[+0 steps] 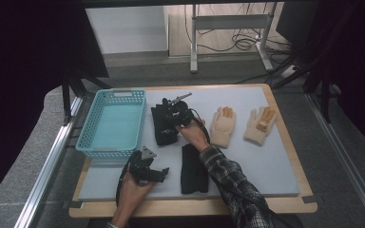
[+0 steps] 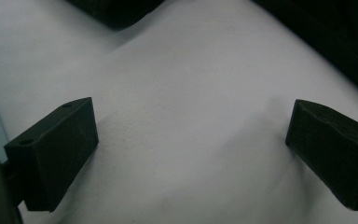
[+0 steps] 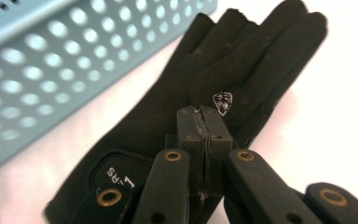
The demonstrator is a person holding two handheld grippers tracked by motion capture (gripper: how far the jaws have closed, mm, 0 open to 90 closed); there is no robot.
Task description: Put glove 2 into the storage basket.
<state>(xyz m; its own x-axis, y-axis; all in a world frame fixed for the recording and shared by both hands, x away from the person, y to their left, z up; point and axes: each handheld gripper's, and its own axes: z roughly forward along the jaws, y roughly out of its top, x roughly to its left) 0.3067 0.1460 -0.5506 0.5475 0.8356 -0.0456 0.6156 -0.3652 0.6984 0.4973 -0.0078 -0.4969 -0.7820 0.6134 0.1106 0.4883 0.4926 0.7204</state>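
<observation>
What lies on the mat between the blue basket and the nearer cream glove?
In the high view, a black glove lies between the blue basket and the cream glove, with the right hand-held gripper over it, jaws closed on its fabric.

A lab-style recording station: a grey-matted wooden table [image 1: 285, 156] framed by aluminium rails [image 1: 47, 166] and black curtains [image 1: 24, 52], with loose cables [image 1: 240, 40] on the floor behind.

Right fingers [image 3: 204, 126] closed, left fingers [image 2: 56, 149] apart
</observation>
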